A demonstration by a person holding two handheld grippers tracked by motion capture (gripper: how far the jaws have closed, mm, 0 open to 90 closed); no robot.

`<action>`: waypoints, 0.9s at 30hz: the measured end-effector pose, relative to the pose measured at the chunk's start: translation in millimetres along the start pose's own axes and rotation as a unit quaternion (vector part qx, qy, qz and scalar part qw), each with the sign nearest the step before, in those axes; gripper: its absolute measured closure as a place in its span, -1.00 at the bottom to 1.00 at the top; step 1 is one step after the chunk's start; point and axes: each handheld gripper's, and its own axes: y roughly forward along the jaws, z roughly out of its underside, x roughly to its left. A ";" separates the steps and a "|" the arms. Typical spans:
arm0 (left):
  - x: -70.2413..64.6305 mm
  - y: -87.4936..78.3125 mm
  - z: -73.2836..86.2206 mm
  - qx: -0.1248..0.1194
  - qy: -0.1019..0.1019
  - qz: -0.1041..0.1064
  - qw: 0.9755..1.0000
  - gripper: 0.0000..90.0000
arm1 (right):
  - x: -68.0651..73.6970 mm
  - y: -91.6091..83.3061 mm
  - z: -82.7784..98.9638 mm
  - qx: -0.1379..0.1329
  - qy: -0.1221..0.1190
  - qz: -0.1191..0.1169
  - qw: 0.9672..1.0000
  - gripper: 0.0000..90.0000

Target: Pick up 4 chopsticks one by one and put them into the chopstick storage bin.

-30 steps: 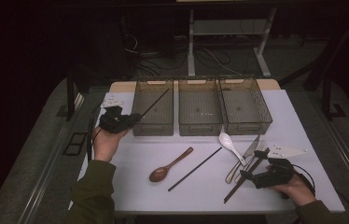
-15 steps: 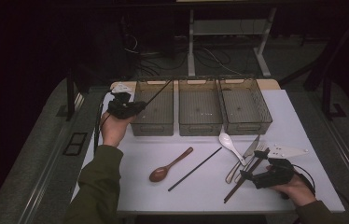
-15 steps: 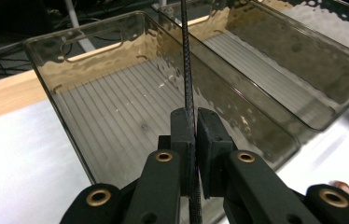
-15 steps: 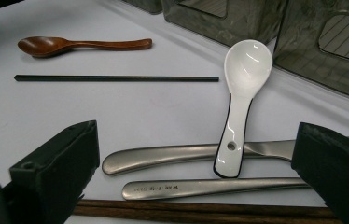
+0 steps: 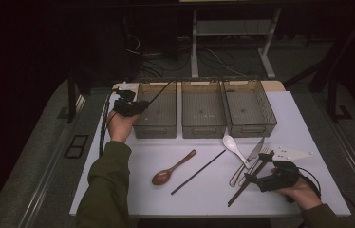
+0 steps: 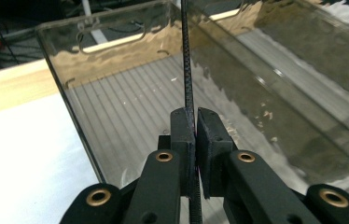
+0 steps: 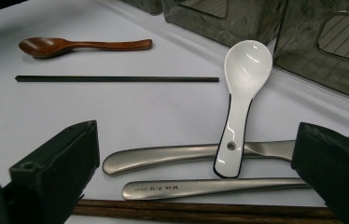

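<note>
Between the jaws of the left gripper [image 5: 133, 107] a thin black chopstick [image 6: 187, 70] is pinched tight, the pads pressed onto it from both sides. In the left gripper view the stick rises straight up from the jaws, over the ribbed floor of the left bin [image 6: 130, 98], a smoky clear plastic one. From above, the same stick slants away from the gripper toward the far rim of that bin, with the gripper itself at the bin's outer wall. Two more bins [image 5: 203, 108] stand in a row beyond it on the white counter [image 5: 289, 123].

The jaws of the right gripper [image 5: 256, 178] are spread wide, with nothing between the pads. Just ahead of them in the right gripper view lie a brown wooden chopstick [image 7: 200, 211], two steel handles [image 7: 163, 157] and a white ceramic spoon [image 7: 242, 93] resting across them (the steel heads are out of frame, so which utensils they are is unclear there). Farther out from those jaws lie a second black chopstick [image 7: 116, 79] and a wooden spoon [image 7: 70, 45], both flat on the counter and apart from each other.
</note>
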 end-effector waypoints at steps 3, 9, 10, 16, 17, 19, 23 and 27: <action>4.4 7.3 2.5 0.011 -0.008 -0.002 1.000 0.87 | -0.1 -0.1 0.0 0.000 0.000 0.000 1.000 -0.98; 7.6 15.6 4.6 0.034 -0.016 -0.004 0.999 0.87 | -0.2 -0.1 0.1 0.000 0.000 0.000 1.000 -0.98; 7.7 17.1 5.2 0.036 -0.019 -0.004 0.999 0.87 | -0.3 -0.2 0.1 0.000 0.000 -0.001 1.000 -0.98; 7.3 21.7 7.1 0.047 -0.021 -0.002 0.999 0.87 | -0.3 -0.4 0.0 0.000 0.000 0.000 1.000 -0.98; 7.3 21.7 7.1 0.047 -0.021 -0.002 0.999 0.87 | -0.3 -0.4 0.0 0.000 0.000 -0.001 1.000 -0.98; 7.5 21.5 7.0 0.045 -0.023 -0.001 0.999 0.86 | -0.4 -0.5 0.0 0.000 0.000 -0.001 1.000 -0.98; 7.9 21.0 6.8 0.041 -0.024 -0.002 0.999 0.81 | -0.4 -0.4 0.0 0.000 0.000 -0.001 1.000 -0.98; 7.4 19.3 5.3 0.034 -0.023 0.001 0.999 0.71 | -0.4 -0.4 0.0 0.000 -0.001 -0.001 1.000 -0.98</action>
